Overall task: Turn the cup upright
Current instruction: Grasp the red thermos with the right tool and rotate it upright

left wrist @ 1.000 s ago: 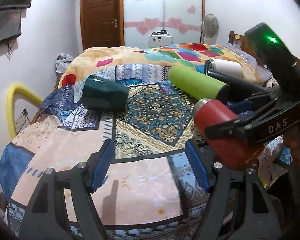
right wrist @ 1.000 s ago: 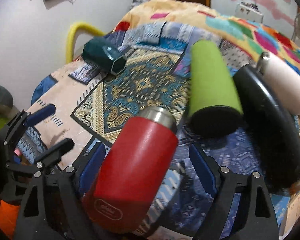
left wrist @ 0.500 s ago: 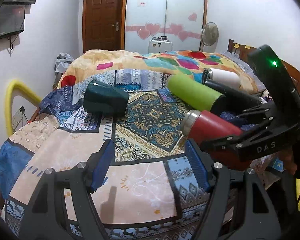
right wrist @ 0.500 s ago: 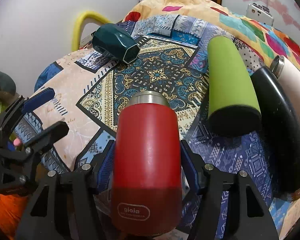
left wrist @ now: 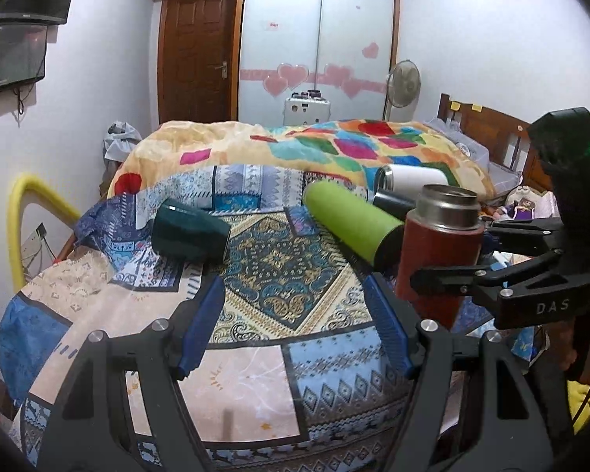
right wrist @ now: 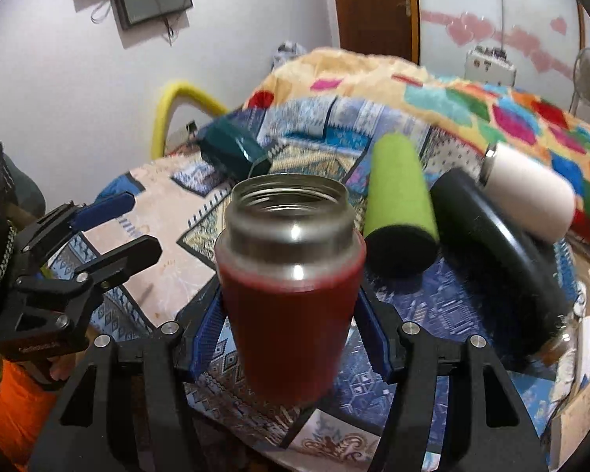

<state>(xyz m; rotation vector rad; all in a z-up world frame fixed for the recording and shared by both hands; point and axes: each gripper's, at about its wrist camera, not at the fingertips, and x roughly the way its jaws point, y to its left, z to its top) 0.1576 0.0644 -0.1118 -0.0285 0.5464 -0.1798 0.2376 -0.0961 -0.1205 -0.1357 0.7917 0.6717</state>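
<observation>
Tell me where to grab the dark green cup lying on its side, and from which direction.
Grip the dark green cup across its faceted body, midway along, coming from above with the open left gripper. It lies on its side on the bedspread, so opposite flats are exposed; the ends offer only a rim.

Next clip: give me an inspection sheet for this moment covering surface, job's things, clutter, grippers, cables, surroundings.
Surface: bed under a patterned quilt.
Job's things: red cup upright, steel mouth up, clamped between the right gripper's pads; whether its base touches the quilt cannot be told.
Clutter: green cup, black cup, white cup and teal cup, all lying on their sides.
Grippers: right gripper shut on the red cup; left gripper open, holding nothing.
Cables: cord hanging under the wall screen.
Surroundings: wooden door, fan, yellow tube.
</observation>
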